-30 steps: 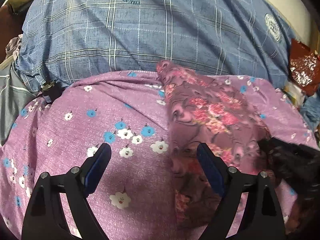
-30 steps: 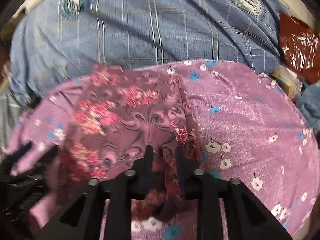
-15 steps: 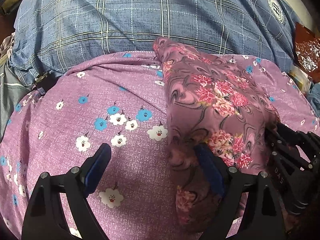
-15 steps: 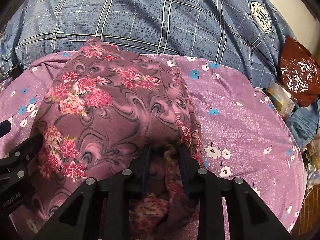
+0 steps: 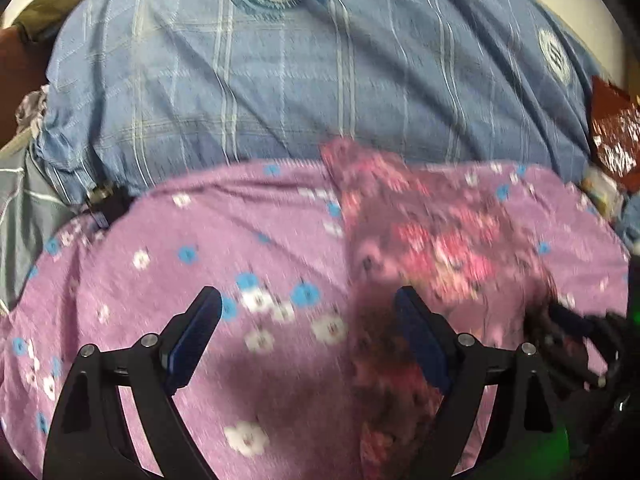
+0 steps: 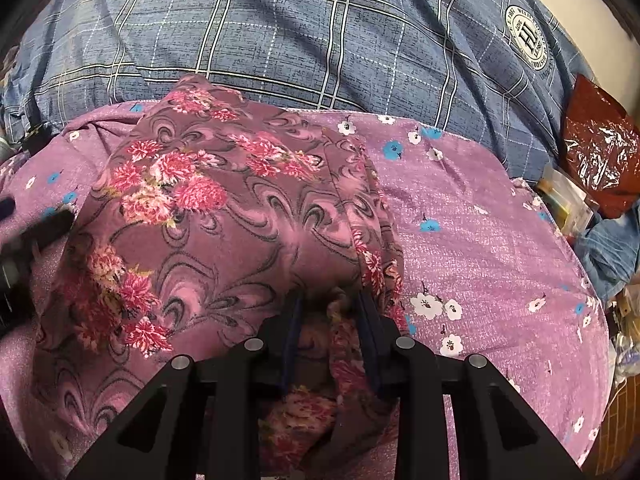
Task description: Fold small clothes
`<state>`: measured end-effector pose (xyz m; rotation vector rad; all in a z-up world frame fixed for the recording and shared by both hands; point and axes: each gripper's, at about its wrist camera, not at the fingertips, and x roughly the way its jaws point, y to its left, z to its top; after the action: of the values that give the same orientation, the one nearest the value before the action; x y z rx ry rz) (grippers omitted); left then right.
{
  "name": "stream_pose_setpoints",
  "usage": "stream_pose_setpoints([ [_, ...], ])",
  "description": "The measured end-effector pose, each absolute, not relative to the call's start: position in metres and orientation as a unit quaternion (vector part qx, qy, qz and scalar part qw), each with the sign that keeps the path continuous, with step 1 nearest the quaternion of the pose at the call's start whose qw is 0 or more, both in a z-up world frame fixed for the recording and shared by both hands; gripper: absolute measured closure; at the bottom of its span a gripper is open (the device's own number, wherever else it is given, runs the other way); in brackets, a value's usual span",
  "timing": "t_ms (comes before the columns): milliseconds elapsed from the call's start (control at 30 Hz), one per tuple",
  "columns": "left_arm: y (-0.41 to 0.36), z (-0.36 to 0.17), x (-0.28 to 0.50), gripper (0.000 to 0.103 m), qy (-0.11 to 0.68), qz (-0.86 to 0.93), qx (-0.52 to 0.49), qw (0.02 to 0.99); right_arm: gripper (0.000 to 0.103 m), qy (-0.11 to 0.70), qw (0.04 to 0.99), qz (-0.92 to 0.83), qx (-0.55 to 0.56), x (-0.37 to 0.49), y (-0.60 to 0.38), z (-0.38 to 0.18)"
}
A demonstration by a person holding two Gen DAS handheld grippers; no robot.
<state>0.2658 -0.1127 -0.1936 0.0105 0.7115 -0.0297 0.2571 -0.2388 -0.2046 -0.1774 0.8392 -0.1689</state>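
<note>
A mauve garment (image 6: pixel 224 220) with pink flowers and grey swirls lies on a purple sheet (image 6: pixel 488 240) printed with small white and blue flowers. My right gripper (image 6: pixel 330 304) is shut on a bunched fold at the garment's near edge. In the left wrist view the garment (image 5: pixel 436 248) lies right of centre, blurred. My left gripper (image 5: pixel 308 312) is open and empty, its right finger over the garment's left edge. The right gripper shows dark at the far right of that view (image 5: pixel 580 340).
A blue plaid cloth (image 6: pixel 320 24) with round crests covers the bed behind the purple sheet. A red-brown plastic bag (image 6: pixel 600 152) and small clutter lie at the right edge. Grey cloth (image 5: pixel 24 216) sits at the left.
The left gripper has pulled back and lifted, its view now blurred, still open. The right gripper keeps hold of the garment's fold, and the garment has spread flatter.
</note>
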Motion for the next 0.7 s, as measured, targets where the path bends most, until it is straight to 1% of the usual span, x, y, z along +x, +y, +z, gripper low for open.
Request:
stream_pose_setpoints([
  [33, -0.112, -0.197, 0.272, 0.014, 0.357, -0.008, 0.01, 0.934, 0.075, 0.407, 0.906, -0.079, -0.084, 0.258, -0.24, -0.204],
  [100, -0.116, -0.222, 0.292, 0.014, 0.432, 0.008, 0.038, 0.901, 0.076, 0.409, 0.907, -0.073, -0.071, 0.258, -0.244, -0.201],
  [133, -0.114, -0.228, 0.294, 0.013, 0.445, 0.01, 0.034, 0.895, 0.078, 0.409, 0.908, -0.07, -0.057, 0.259, -0.247, -0.197],
  [200, -0.106, -0.226, 0.291, 0.014, 0.443, 0.011, -0.004, 0.896, 0.078, 0.399, 0.914, -0.063, -0.032, 0.262, -0.254, -0.184],
  [233, -0.103, -0.223, 0.291, 0.014, 0.448, 0.005, -0.012, 0.894, 0.078, 0.391, 0.918, -0.059, -0.023, 0.268, -0.256, -0.174],
  [333, -0.092, -0.214, 0.286, 0.014, 0.432, 0.019, -0.021, 0.901, 0.075, 0.391, 0.92, -0.032, -0.007, 0.295, -0.251, -0.156],
  [400, -0.086, -0.216, 0.285, 0.014, 0.438, 0.025, -0.029, 0.898, 0.075, 0.418, 0.908, 0.013, 0.019, 0.328, -0.241, -0.152],
  [500, -0.081, -0.23, 0.289, 0.014, 0.467, 0.025, -0.025, 0.884, 0.075, 0.493, 0.865, 0.084, 0.041, 0.39, -0.209, -0.172],
  [567, -0.085, -0.24, 0.293, 0.014, 0.484, 0.024, -0.006, 0.875, 0.075, 0.523, 0.849, 0.073, 0.03, 0.424, -0.194, -0.192],
  [633, -0.082, -0.241, 0.294, 0.014, 0.483, 0.024, -0.008, 0.875, 0.074, 0.518, 0.853, 0.054, 0.019, 0.452, -0.189, -0.205],
  [700, -0.076, -0.235, 0.293, 0.014, 0.478, 0.011, -0.026, 0.878, 0.075, 0.504, 0.86, 0.054, 0.059, 0.461, -0.198, -0.201],
])
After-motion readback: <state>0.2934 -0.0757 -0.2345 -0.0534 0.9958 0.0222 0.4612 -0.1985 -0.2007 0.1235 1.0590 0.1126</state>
